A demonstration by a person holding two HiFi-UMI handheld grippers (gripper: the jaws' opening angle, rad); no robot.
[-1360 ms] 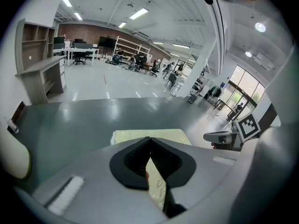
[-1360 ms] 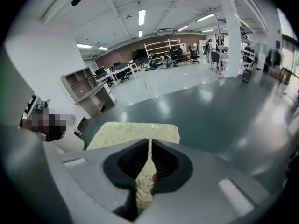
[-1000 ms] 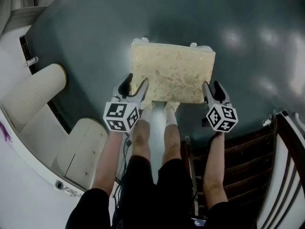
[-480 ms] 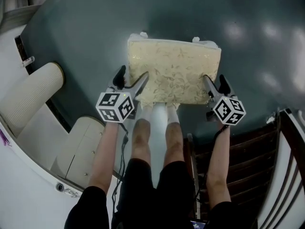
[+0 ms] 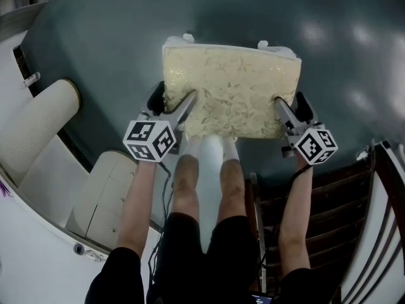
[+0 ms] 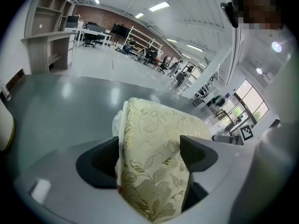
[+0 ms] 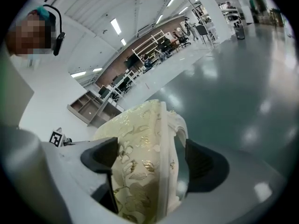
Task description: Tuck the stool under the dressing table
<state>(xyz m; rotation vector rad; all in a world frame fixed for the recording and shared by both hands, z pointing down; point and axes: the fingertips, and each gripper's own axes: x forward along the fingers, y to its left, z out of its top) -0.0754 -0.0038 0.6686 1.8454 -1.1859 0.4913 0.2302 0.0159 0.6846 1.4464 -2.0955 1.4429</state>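
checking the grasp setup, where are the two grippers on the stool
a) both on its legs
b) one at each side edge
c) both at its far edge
B: the left gripper straddles the left edge of the stool, and the right gripper, jaws opening, its right edge.

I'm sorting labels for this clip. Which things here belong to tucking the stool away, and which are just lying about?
Job in hand:
- cushioned stool

Just lying about:
- cream ribbed roll
- dark wooden slatted furniture
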